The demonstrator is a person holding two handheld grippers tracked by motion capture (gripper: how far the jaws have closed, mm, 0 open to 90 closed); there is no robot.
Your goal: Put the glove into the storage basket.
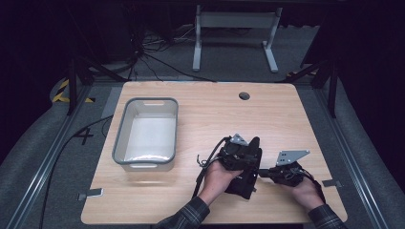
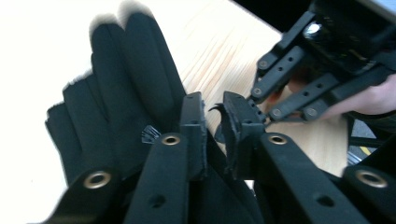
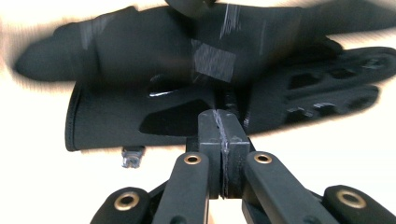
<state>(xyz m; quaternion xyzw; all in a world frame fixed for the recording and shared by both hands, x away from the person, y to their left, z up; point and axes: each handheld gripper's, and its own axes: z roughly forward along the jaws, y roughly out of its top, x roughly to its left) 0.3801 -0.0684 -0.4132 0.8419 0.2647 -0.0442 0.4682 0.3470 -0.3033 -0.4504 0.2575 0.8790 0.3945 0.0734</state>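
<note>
Black glove lies flat on the wooden table, toward the near right part of the top, between the person's two hands and partly under the left one. From the left gripper view its fingers spread out across the bright wood, pointing away from the camera; from the right gripper view the cuff edge and a small tag at the hem can be made out, though the picture is smeared. Left gripper sits over the glove with its jaws a narrow gap apart, the pads not pressing together; glove fabric lies just beneath and around them, but whether any of it is pinched cannot be told. Right gripper comes in from the right side, jaws clenched tight with the two pads meeting face to face, the tips right at the glove's edge; whether a fold of fabric is caught between them cannot be told. In the left gripper view the right gripper's tips sit just beside the left one's. Grey plastic bin stands well apart on the left half of the table.
</note>
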